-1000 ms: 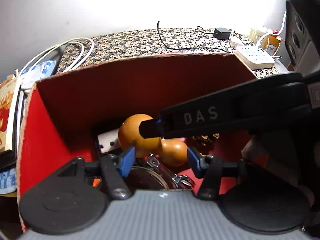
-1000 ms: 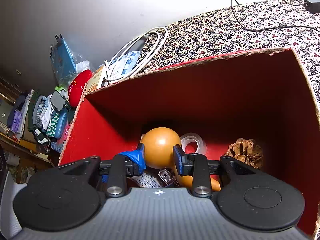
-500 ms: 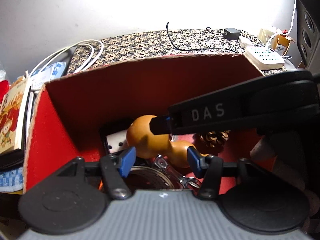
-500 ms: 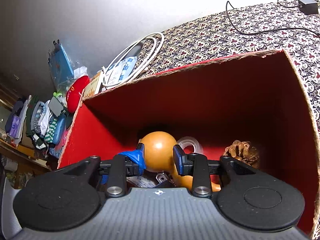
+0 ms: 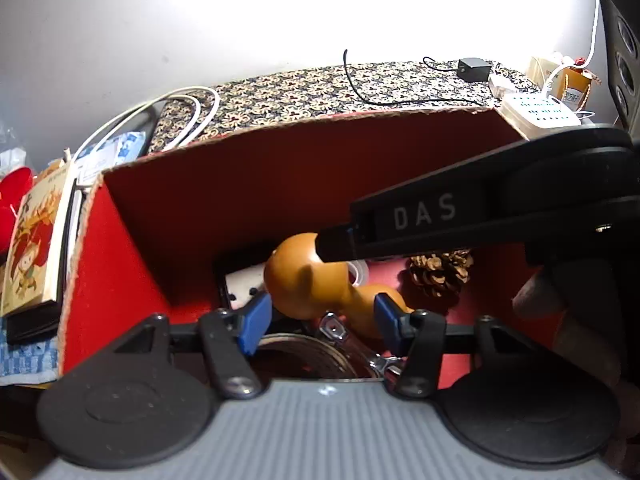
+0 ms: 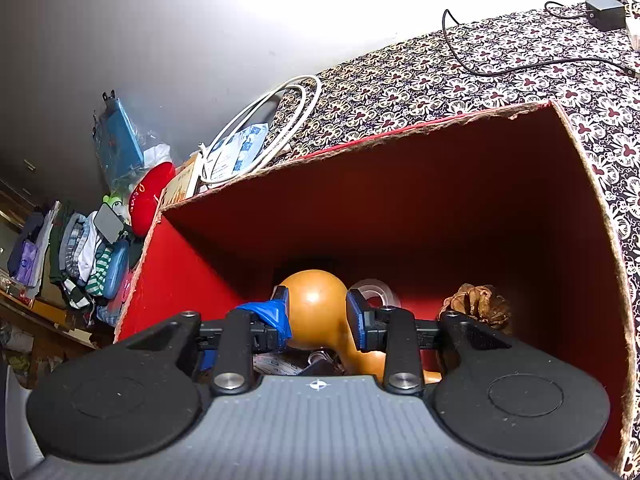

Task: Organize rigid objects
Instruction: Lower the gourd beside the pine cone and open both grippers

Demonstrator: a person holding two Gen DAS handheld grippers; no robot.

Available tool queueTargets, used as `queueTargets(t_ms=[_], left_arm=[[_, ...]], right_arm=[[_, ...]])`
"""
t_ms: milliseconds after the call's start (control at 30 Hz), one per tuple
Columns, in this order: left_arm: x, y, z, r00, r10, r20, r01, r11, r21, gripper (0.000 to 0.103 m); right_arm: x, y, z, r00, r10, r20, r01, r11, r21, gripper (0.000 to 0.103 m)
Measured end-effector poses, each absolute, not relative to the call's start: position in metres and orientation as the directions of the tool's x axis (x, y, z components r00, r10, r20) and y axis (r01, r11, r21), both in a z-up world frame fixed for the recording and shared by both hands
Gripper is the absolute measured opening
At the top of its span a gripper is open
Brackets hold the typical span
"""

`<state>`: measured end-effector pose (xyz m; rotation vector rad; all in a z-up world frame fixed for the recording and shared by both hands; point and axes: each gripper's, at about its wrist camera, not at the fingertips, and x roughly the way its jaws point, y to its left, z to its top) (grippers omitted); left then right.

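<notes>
Left gripper (image 5: 320, 316): held apart over the red box (image 5: 120, 264), nothing clamped; seemingly kept clear as a spare.
Gourd (image 6: 316, 312): set between the right gripper's fingers, deep in the box, its neck trailing back beneath them.
Right gripper (image 6: 318, 314): pads are seen against the gourd's bulb; clamped, judged for placing inside.
Tape roll (image 6: 376, 290): just beyond the right finger.
Pine cone (image 6: 480, 306): farther right.

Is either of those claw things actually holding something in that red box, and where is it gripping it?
The right gripper is clamped on the orange gourd, across its larger round bulb. The left gripper is open above the gourd's narrow waist, holding nothing.
</notes>
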<state>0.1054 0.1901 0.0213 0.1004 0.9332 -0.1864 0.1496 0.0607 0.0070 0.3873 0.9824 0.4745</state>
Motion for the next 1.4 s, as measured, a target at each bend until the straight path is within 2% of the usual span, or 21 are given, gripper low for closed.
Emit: queueTargets(t_ms=[867, 1033, 1200, 1400], left_arm=[[0.106, 0.191, 0.023, 0.589, -0.067, -0.806, 0.162, 0.986, 0.036, 0.06], [0.1, 0.192, 0.03, 0.599, -0.022, -0.8, 0.117, 0.991, 0.06, 0.062], [0.086, 0.189, 0.043, 0.623, 0.036, -0.782, 0.083, 0.99, 0.112, 0.064], [0.067, 0.183, 0.059, 0.641, 0.067, -0.765, 0.057, 0.989, 0.134, 0.067]], right_arm=[[0.14, 0.057, 0.013, 0.555, 0.467, -0.688, -0.155, 0.871, 0.467, 0.016], [0.127, 0.056, 0.023, 0.611, 0.399, -0.684, -0.158, 0.908, 0.388, 0.015], [0.111, 0.045, 0.028, 0.634, 0.371, -0.678, -0.129, 0.916, 0.381, 0.015], [0.086, 0.037, 0.049, 0.68, 0.378, -0.628, -0.166, 0.914, 0.37, 0.015]])
